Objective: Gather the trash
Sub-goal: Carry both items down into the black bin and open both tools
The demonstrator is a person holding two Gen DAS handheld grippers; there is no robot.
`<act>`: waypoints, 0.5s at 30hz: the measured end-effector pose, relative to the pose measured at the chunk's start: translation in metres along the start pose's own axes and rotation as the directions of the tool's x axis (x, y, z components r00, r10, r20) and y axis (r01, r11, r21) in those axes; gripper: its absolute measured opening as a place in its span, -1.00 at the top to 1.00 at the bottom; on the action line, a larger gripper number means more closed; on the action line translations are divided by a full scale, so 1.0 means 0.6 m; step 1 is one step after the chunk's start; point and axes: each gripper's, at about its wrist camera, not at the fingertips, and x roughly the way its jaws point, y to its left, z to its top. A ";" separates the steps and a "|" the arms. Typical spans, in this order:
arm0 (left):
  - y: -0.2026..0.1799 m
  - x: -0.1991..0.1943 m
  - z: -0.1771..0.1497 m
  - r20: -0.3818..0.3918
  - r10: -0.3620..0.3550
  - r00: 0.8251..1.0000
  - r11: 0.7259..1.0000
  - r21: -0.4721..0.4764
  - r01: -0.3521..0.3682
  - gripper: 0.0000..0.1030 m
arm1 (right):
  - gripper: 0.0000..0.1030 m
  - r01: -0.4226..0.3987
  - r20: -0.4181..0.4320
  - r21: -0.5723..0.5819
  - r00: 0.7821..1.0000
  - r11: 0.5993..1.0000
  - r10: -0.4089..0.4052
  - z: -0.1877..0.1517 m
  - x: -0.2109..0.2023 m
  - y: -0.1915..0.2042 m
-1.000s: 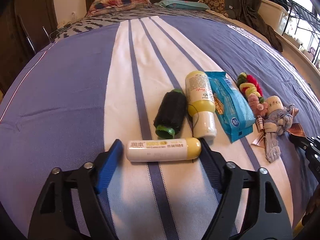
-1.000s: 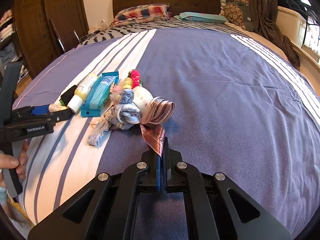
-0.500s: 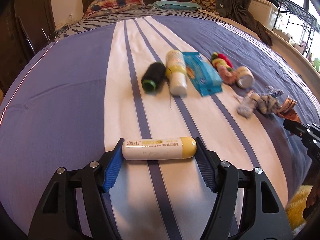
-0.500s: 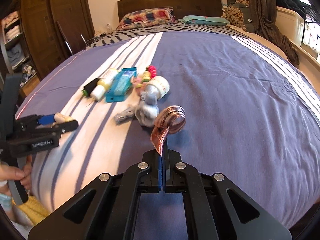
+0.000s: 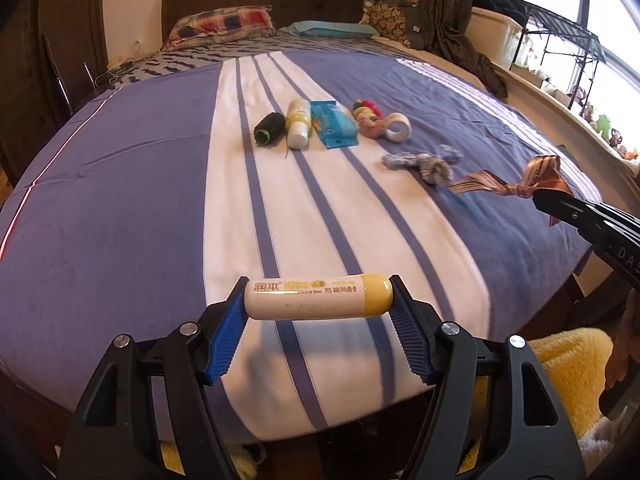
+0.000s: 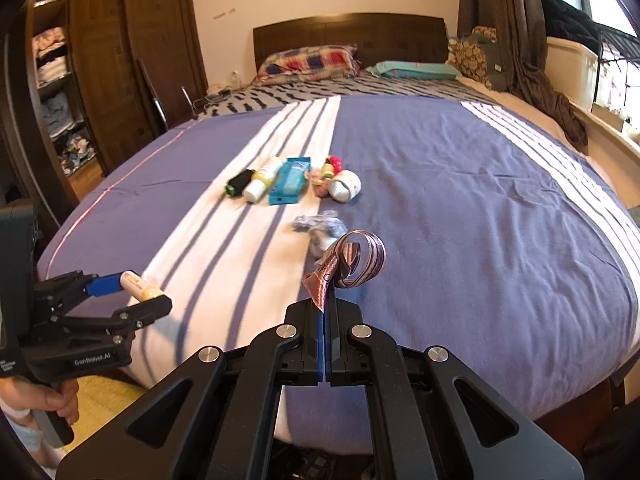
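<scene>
My left gripper (image 5: 318,300) is shut endwise on a white and yellow lip balm tube (image 5: 316,298), held crosswise above the near edge of the bed; it also shows as the left gripper (image 6: 140,288) in the right wrist view. My right gripper (image 6: 325,308) is shut on a coppery striped ribbon (image 6: 352,260), lifted off the bedspread; that ribbon (image 5: 516,184) trails from the right gripper (image 5: 538,196) at the right of the left wrist view. A grey knotted cloth scrap (image 5: 424,162) lies on the bedspread behind the ribbon.
A row of items sits mid-bed: black thread spool (image 5: 269,130), yellow-white bottle (image 5: 299,122), blue wipes packet (image 5: 332,122), colourful hair ties (image 5: 366,114), tape roll (image 5: 398,127). Pillows (image 5: 224,26) lie by the headboard. A yellow fluffy rug (image 5: 560,364) covers the floor below; a wardrobe (image 6: 100,80) stands left.
Both grippers have pulled back from the pile toward the bed's near edge, carrying the lip balm tube and the ribbon. The left jaws closed onto the tube's ends. The ribbon came away from the grey cloth.
</scene>
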 end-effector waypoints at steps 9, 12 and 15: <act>-0.027 -0.071 -0.066 0.037 -0.016 0.999 1.000 -0.005 0.017 -0.26 | 0.97 -0.049 0.005 -0.003 0.999 0.999 0.049 -0.061 -0.054 0.026; -0.031 -0.085 -0.097 0.037 -0.028 0.999 1.000 -0.013 0.029 -0.26 | 0.97 -0.054 -0.012 -0.002 0.998 0.999 0.054 -0.088 -0.062 0.030; -0.035 -0.090 -0.127 0.024 -0.044 0.999 0.999 -0.012 0.045 -0.26 | 0.97 -0.060 -0.030 0.002 0.998 0.998 0.060 -0.115 -0.071 0.036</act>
